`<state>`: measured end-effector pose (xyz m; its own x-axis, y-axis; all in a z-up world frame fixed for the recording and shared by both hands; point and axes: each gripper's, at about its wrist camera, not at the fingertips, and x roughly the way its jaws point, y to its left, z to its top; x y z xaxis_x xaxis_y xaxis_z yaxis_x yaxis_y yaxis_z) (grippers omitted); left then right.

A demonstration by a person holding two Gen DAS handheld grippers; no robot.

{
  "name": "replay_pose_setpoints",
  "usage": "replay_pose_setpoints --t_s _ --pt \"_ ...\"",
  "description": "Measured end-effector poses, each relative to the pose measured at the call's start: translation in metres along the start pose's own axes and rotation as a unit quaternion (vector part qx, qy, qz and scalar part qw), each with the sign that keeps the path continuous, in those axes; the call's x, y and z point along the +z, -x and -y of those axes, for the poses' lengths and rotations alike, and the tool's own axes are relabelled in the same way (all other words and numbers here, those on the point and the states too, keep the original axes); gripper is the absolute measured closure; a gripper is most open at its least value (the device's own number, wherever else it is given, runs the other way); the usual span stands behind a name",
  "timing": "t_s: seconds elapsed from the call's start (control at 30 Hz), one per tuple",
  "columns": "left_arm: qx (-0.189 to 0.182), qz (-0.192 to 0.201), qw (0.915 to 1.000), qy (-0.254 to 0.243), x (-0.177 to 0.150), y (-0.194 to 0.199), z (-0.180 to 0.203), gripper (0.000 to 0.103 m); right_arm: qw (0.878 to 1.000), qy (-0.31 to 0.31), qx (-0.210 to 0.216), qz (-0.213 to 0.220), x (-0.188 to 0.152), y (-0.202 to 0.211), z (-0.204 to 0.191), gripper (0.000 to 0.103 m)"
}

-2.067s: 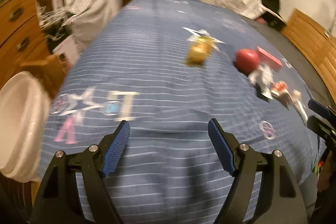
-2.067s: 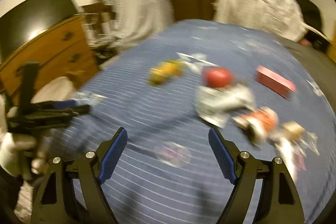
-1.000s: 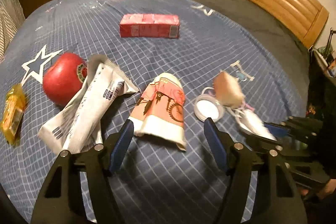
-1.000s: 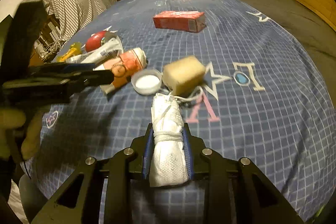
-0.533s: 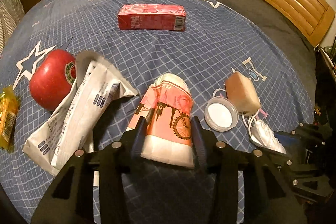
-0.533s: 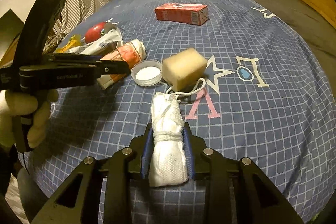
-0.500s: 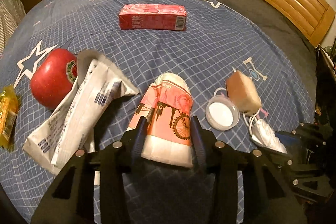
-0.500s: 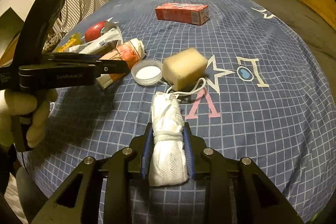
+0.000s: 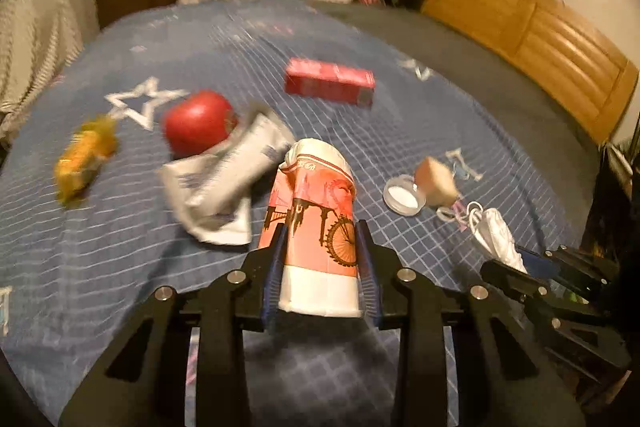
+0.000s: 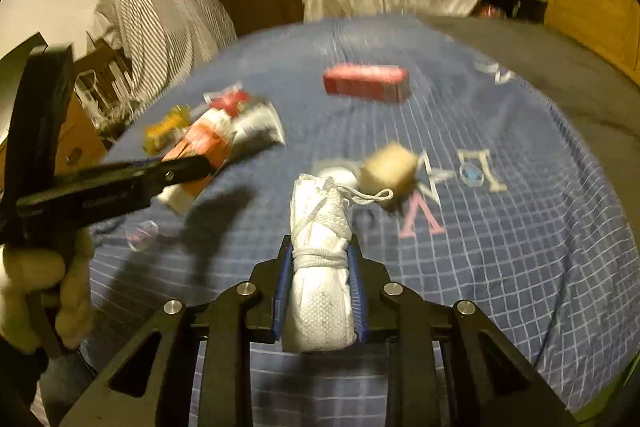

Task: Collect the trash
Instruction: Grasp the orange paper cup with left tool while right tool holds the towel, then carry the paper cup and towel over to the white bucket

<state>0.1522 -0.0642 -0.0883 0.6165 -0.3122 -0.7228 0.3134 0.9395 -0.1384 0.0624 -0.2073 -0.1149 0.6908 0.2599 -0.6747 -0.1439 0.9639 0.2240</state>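
The left gripper (image 9: 320,263) is clamped on the crushed pink paper cup (image 9: 316,227), now lifted off the blue checked bedspread (image 9: 120,267) it lay on half a second ago; the right gripper (image 10: 320,291) pinches a rolled white face mask (image 10: 320,275). Around them lie an apple (image 9: 196,121), crumpled white wrapper (image 9: 224,187), red carton (image 9: 330,87), yellow packet (image 9: 84,159), white lid (image 9: 402,195) and sponge (image 9: 436,183). Motion blur smears their details.

A blue bedspread (image 9: 120,259) with a white grid and white stars held a red apple (image 9: 198,121), a red carton (image 9: 330,87), a yellow wrapper (image 9: 82,157) and a pink-and-white paper cup (image 9: 316,227) printed with a dark bicycle; a white bundle (image 10: 320,267) was nearby.
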Motion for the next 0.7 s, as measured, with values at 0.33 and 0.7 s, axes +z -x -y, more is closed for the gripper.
replay_pose_setpoints --t_s 0.33,0.7 --pt "0.064 0.12 0.99 0.037 -0.014 0.103 -0.009 0.071 0.992 0.029 -0.013 0.121 0.033 0.064 -0.066 0.076" --pt "0.107 0.178 0.9772 0.045 -0.022 0.144 -0.01 0.07 0.981 0.083 -0.021 0.171 0.05 0.101 -0.128 0.076"
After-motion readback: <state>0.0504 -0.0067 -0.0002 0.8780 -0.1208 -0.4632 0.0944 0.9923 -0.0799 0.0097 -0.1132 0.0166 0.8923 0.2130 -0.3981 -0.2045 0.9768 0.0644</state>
